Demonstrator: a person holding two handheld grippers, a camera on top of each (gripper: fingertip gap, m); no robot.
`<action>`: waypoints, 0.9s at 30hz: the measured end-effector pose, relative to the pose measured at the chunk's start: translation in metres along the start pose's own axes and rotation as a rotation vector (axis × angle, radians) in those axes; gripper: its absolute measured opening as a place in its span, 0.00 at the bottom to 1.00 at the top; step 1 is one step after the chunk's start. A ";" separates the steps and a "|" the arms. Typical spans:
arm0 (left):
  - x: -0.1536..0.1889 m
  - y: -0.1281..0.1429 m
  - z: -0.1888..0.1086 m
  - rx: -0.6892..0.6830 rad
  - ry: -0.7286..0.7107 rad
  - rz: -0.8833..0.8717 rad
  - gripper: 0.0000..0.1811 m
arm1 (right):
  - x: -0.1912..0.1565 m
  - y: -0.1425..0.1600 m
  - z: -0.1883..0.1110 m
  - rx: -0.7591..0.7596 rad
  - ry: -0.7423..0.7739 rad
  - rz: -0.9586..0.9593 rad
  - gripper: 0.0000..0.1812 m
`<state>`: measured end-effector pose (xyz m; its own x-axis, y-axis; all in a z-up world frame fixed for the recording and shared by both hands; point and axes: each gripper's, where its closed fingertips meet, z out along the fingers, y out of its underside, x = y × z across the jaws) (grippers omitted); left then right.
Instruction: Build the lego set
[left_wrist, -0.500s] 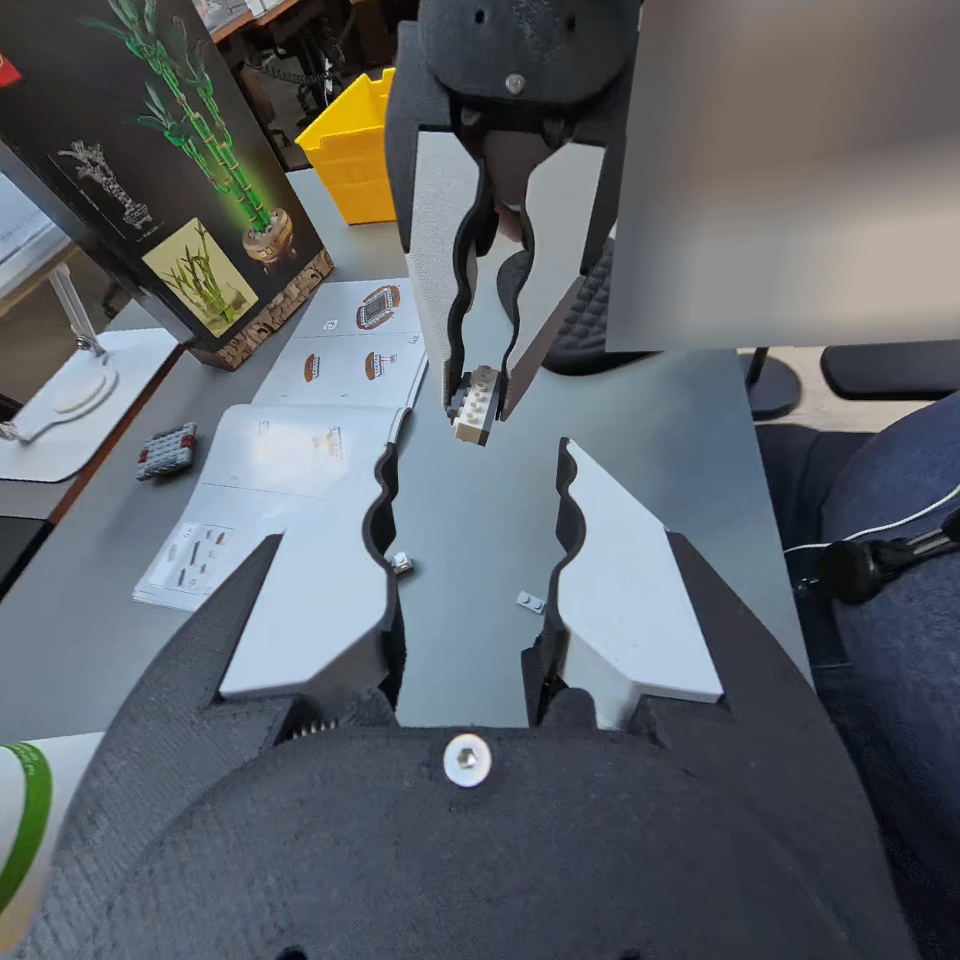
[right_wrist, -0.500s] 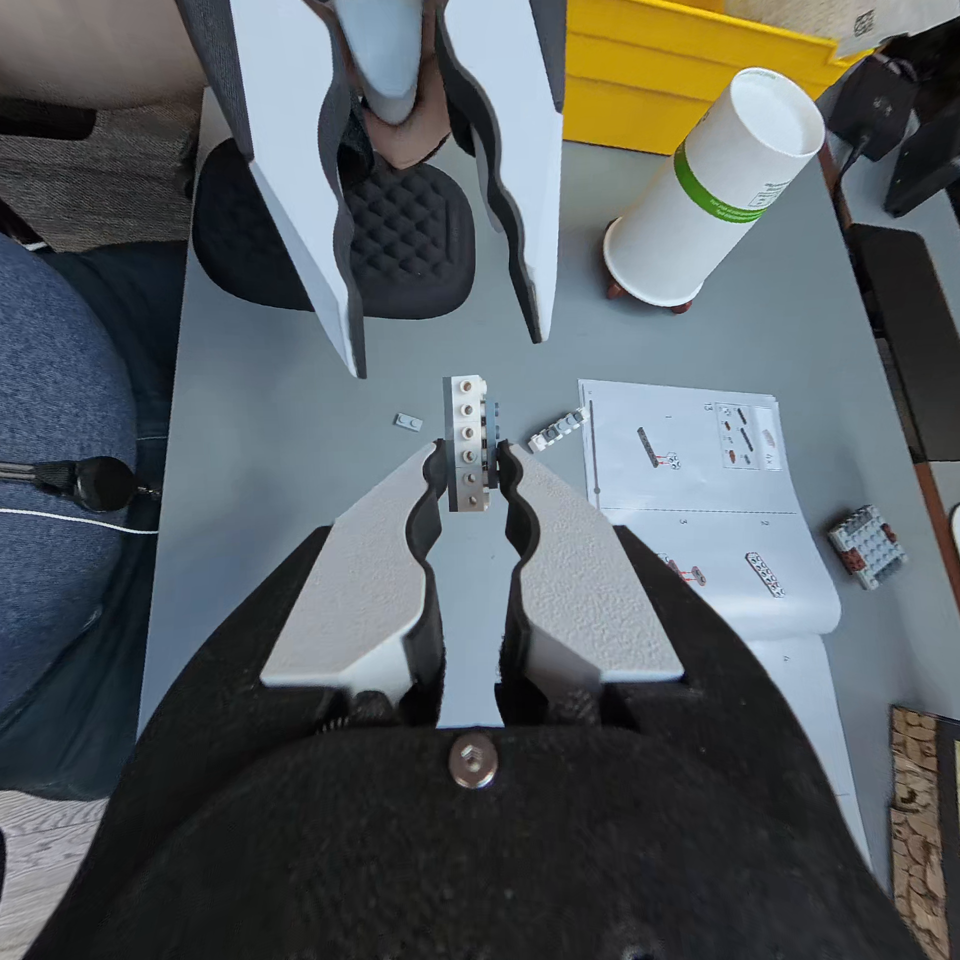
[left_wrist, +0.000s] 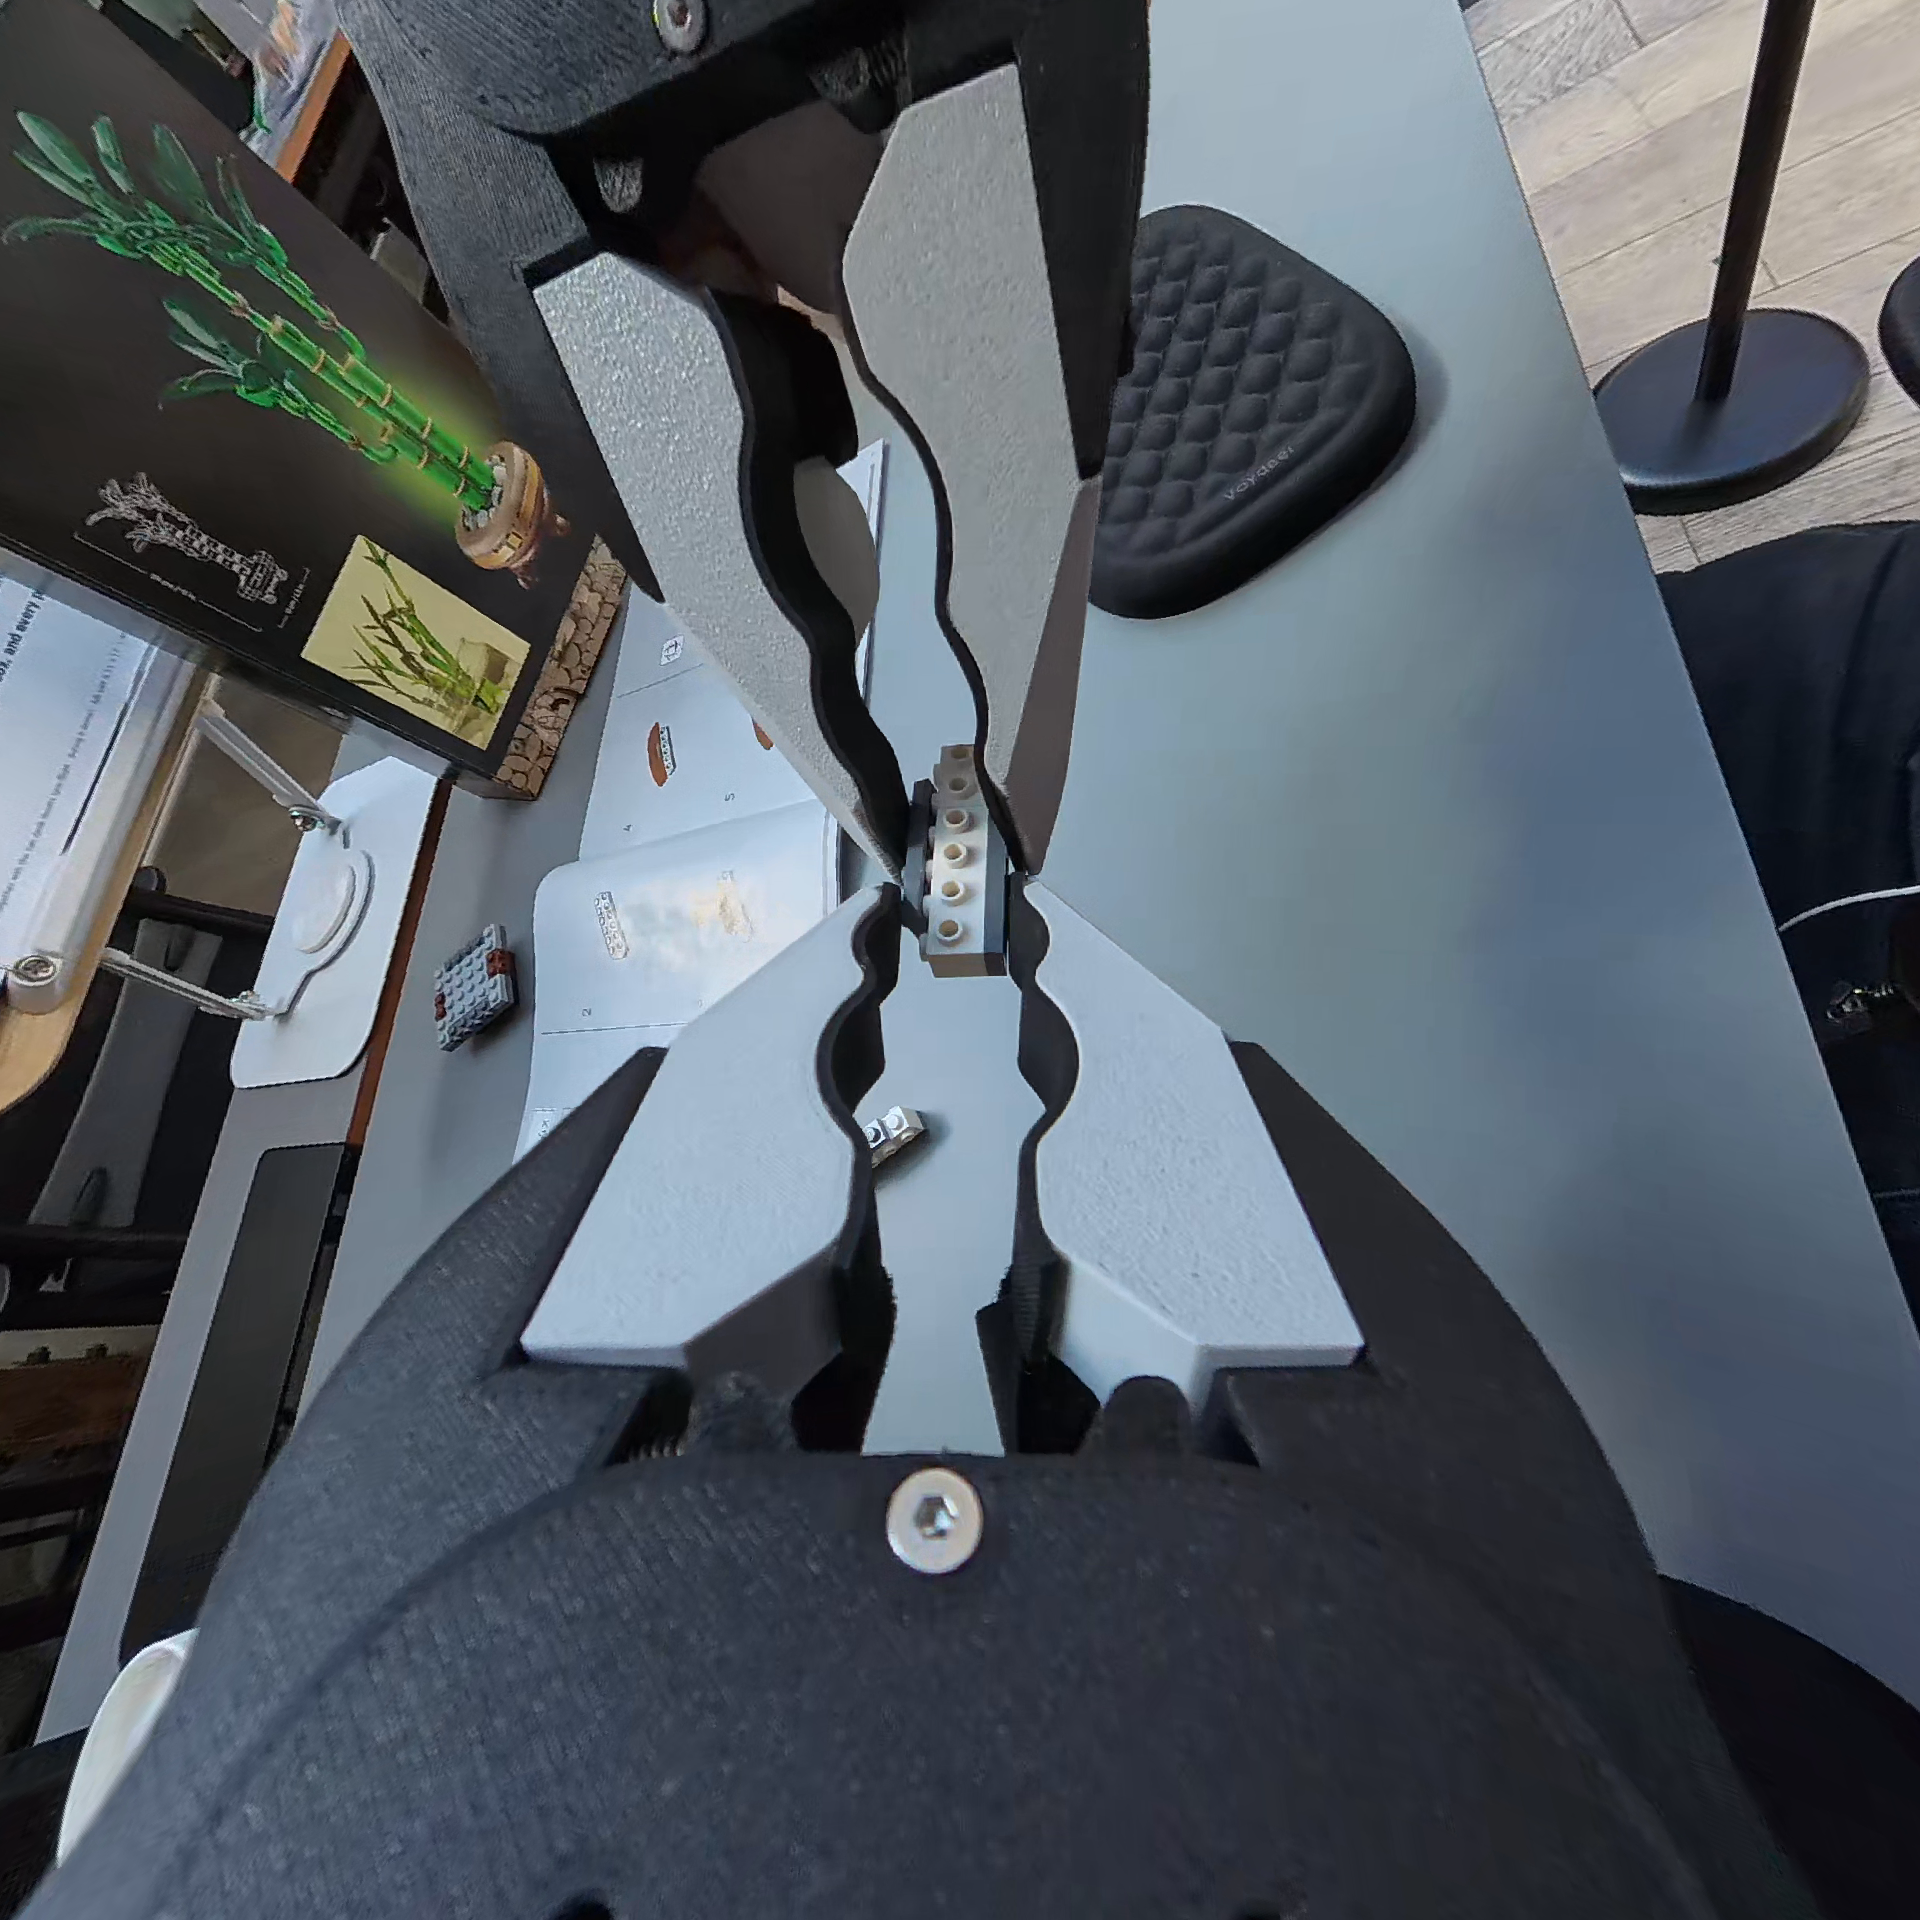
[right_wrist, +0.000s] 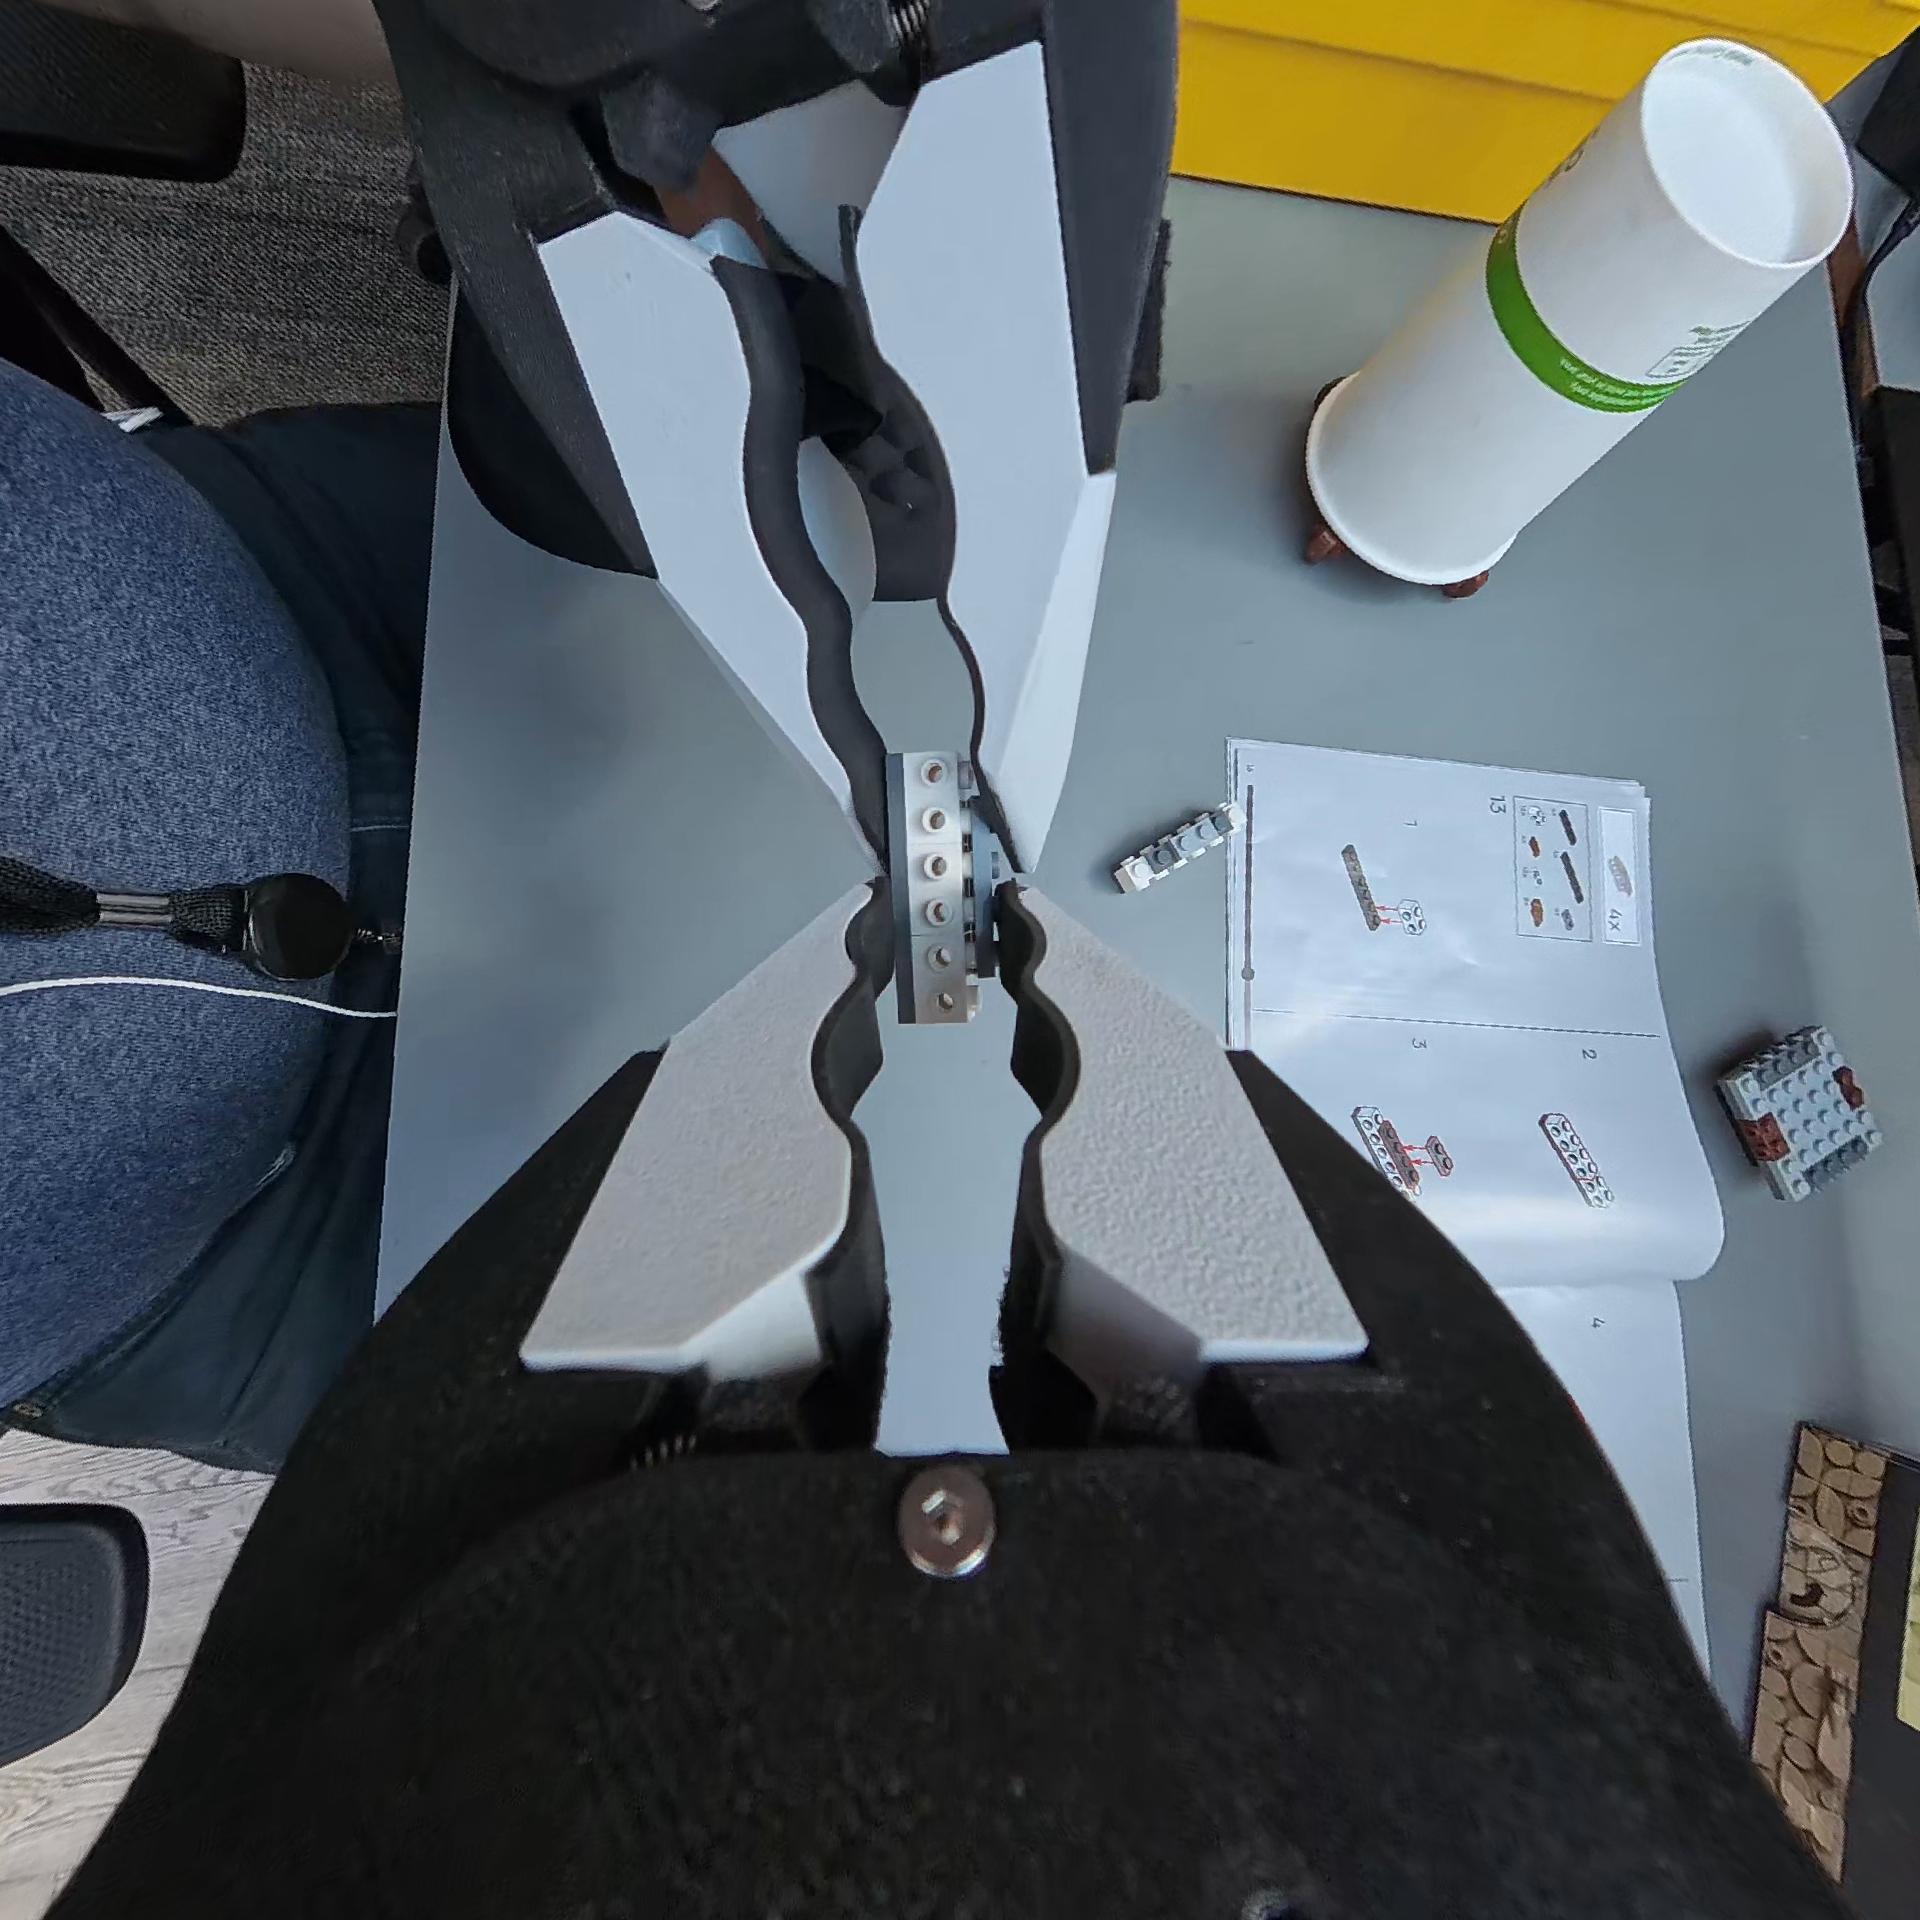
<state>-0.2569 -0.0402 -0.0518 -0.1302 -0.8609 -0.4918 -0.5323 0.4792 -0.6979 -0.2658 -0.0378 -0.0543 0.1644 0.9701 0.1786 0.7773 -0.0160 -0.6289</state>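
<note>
Pressure matters most here: you have the left hand-held gripper (left_wrist: 954, 899) and the right hand-held gripper (right_wrist: 935, 904) meeting tip to tip, both pinching the same small stack of white studded brick and dark grey plates (right_wrist: 938, 896), held in the air above the grey counter (right_wrist: 644, 665). Squeeze straight across the layers so the plates seat evenly, and keep both tools in line; I judge a twist could pop a plate loose. In the right wrist view your right tool's tips clamp the stack's near end, the left tool's tips its far end, coming in head-on from opposite sides. Beyond, a short white studded strip (right_wrist: 1179, 859) lies just beside the open instruction booklet (right_wrist: 1455, 1039), with a grey square studded assembly (right_wrist: 1803, 1112) near it and a white paper cup with a green band (right_wrist: 1579, 301) farther off.
</note>
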 end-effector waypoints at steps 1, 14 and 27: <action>0.001 0.000 0.000 0.002 0.005 -0.002 0.10 | -0.001 0.001 0.001 -0.006 -0.005 -0.002 0.10; 0.006 0.003 -0.004 0.024 0.001 -0.012 0.10 | -0.006 -0.005 0.004 0.050 -0.003 -0.040 0.10; 0.008 -0.017 -0.022 0.177 -0.016 -0.061 0.10 | -0.019 -0.024 -0.021 0.417 0.056 -0.150 0.16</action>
<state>-0.2672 -0.0595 -0.0321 -0.0880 -0.8872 -0.4529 -0.3832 0.4498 -0.8068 -0.2749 -0.0610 -0.0269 0.1097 0.9395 0.3245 0.4854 0.2343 -0.8423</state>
